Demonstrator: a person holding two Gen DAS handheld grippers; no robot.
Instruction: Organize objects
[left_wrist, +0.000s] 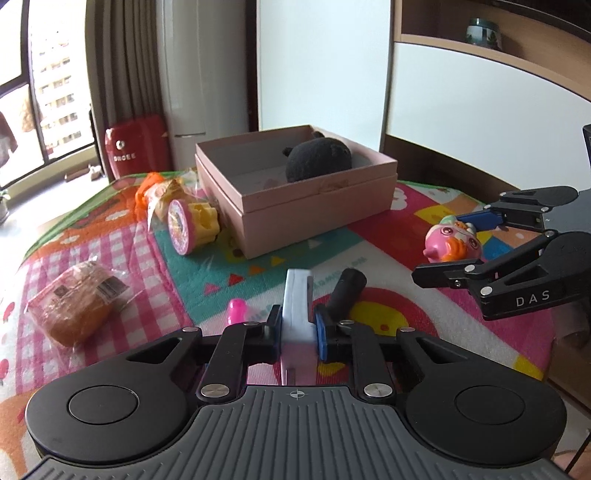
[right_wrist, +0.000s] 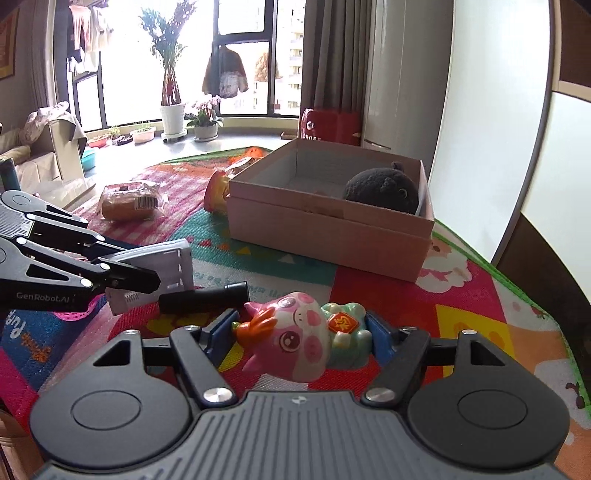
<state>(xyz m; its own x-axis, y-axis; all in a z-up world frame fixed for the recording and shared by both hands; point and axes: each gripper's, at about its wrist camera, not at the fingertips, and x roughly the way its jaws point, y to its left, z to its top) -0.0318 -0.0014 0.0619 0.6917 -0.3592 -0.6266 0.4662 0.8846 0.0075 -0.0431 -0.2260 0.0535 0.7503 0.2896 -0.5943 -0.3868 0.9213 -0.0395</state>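
My left gripper is shut on a white flat box-like device, held on edge just above the mat; it also shows in the right wrist view. My right gripper is closed around a pink pig toy lying on the mat; the toy also shows in the left wrist view. A pink open box stands at the back of the mat with a black plush inside. A black cylinder lies just right of the white device.
On the colourful mat lie a wrapped bread, a pink and yellow round toy, an orange wrapped toy and a small pink piece. A red canister stands behind the mat. White cabinets stand beyond the box.
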